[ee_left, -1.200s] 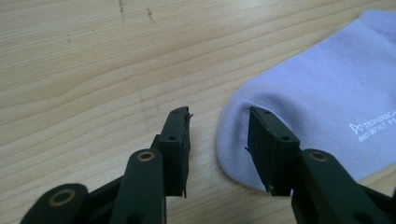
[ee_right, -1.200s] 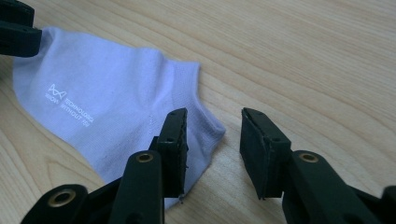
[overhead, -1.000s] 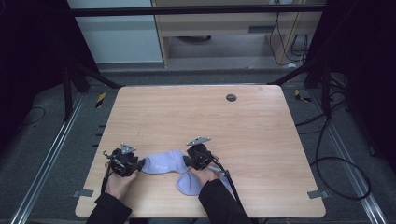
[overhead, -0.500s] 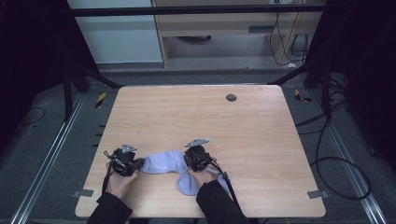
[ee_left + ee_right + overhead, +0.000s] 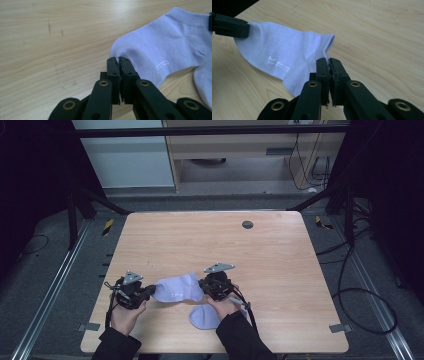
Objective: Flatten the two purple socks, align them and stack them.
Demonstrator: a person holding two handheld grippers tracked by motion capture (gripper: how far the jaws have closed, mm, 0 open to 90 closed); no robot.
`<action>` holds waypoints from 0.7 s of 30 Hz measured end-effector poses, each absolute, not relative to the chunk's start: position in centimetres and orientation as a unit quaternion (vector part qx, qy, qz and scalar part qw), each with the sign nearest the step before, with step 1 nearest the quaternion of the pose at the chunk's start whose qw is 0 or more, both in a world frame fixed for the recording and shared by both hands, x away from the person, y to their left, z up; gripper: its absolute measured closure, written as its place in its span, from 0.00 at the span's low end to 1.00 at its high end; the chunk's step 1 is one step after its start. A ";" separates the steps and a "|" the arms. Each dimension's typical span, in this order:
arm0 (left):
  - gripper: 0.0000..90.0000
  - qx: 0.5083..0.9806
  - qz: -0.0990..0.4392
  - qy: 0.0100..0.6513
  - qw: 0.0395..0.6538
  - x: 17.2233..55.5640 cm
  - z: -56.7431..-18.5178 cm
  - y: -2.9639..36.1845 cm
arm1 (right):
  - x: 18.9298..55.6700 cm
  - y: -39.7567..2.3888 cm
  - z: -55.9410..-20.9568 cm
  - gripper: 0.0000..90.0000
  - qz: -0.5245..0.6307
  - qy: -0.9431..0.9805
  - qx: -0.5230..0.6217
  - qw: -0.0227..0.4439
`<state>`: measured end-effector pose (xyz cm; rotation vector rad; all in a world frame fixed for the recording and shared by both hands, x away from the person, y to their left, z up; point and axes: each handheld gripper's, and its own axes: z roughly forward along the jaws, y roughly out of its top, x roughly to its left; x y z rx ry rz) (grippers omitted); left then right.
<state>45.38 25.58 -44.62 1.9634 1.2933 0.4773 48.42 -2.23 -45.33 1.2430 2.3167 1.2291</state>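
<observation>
Wood table (image 5: 280,270) fills the middle. Near its front edge a light purple sock (image 5: 177,288) hangs stretched between two grippers. Another sock (image 5: 204,316) lies just beside it. Left gripper (image 5: 117,60) and right gripper (image 5: 329,60) each pinch one end tight.

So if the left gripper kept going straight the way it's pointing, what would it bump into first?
The left gripper is shut on one end of the pale sock, so it would push into that first. Beyond it, the right gripper holds the other end; depth there is hard to judge.
</observation>
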 end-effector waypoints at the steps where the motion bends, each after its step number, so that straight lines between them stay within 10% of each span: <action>1: 0.97 0.762 0.185 0.501 0.365 45.3 -44.5 25.5 | 48.3 -2.5 -45.0 0.97 0.421 0.793 0.424 0.120; 21: 0.97 0.806 0.152 0.433 0.374 42.8 -43.0 19.0 | 44.1 -9.8 -42.5 0.97 0.394 0.811 0.415 0.124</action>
